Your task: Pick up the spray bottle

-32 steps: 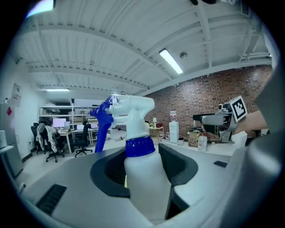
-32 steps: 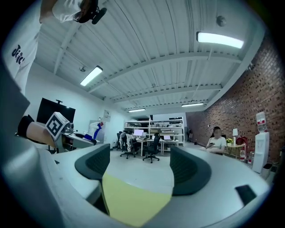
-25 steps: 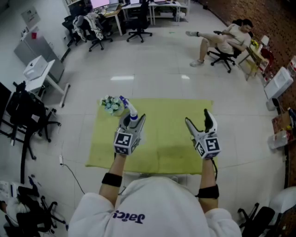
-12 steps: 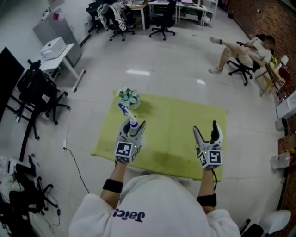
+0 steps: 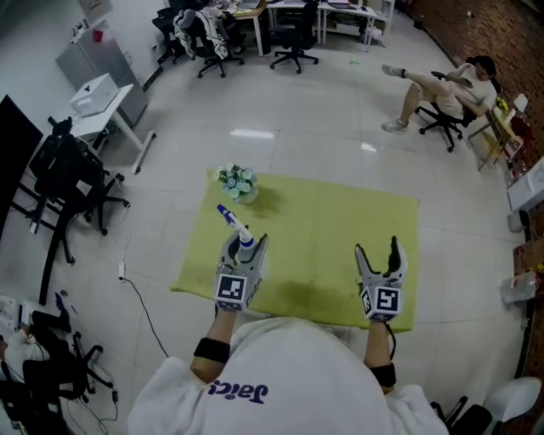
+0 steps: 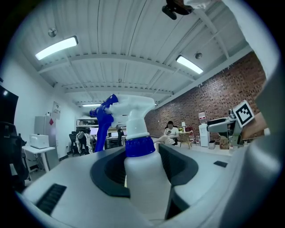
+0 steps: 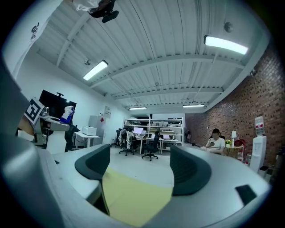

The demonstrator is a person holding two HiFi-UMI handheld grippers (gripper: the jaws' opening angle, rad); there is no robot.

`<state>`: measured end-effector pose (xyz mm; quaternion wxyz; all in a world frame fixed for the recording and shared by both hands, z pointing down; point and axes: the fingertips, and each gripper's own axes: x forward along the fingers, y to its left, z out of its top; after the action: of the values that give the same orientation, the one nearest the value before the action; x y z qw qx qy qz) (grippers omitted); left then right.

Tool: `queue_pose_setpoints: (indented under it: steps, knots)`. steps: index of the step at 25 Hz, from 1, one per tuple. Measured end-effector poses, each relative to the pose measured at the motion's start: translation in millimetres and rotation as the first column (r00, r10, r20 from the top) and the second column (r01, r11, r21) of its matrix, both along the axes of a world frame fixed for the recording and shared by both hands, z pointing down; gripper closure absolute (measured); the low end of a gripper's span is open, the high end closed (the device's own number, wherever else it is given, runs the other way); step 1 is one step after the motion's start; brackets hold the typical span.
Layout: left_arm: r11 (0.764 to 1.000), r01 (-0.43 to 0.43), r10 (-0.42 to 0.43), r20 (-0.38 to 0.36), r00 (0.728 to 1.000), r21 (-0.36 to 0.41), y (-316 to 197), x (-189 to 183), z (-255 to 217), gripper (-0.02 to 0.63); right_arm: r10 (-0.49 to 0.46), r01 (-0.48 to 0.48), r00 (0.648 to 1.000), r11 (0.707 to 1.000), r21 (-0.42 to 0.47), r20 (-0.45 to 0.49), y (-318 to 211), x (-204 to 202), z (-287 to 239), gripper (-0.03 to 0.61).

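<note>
My left gripper (image 5: 246, 246) is shut on the white spray bottle (image 5: 240, 239), held upright above the yellow-green mat (image 5: 323, 229). In the left gripper view the bottle (image 6: 142, 176) fills the gap between both dark pads, its blue collar and blue trigger nozzle sticking up above them. My right gripper (image 5: 379, 251) hovers over the mat's near right part, level with the left one. In the right gripper view its jaws (image 7: 140, 171) stand apart with only mat and floor between them.
A small bunch of pale flowers (image 5: 237, 180) lies at the mat's far left corner. Office chairs and desks (image 5: 280, 25) line the far wall. A person sits on a chair (image 5: 446, 85) at the far right. A black chair (image 5: 72, 183) stands left of the mat.
Both grippers have drawn back toward me and sunk a little, the left one carrying the spray bottle away from the flowers. The head view has swung, so the mat sits more to the right.
</note>
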<state>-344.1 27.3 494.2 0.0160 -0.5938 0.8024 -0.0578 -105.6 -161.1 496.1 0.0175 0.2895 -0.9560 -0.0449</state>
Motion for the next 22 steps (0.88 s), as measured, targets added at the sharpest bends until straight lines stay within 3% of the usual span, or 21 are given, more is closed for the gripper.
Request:
queue_pose_setpoints:
  steps: [6, 14, 22]
  knots:
    - [0.999, -0.030, 0.030, -0.022, 0.999, -0.016, -5.2, 3.9, 9.3, 0.402, -0.003, 0.003, 1.000, 1.000, 0.004, 0.014, 9.0, -5.4, 6.9, 0.144]
    - [0.995, -0.086, 0.084, 0.028, 0.996, 0.057, -28.5, 6.1, -12.3, 0.402, 0.024, -0.026, 0.998, 0.999, 0.034, 0.061, -0.7, -7.3, -18.2, 0.162]
    - [0.995, -0.074, 0.074, 0.007, 0.997, 0.066, -29.1, 9.0, -13.8, 0.402, 0.003, -0.005, 0.999, 0.999, 0.039, 0.044, 6.0, -8.4, -12.9, 0.163]
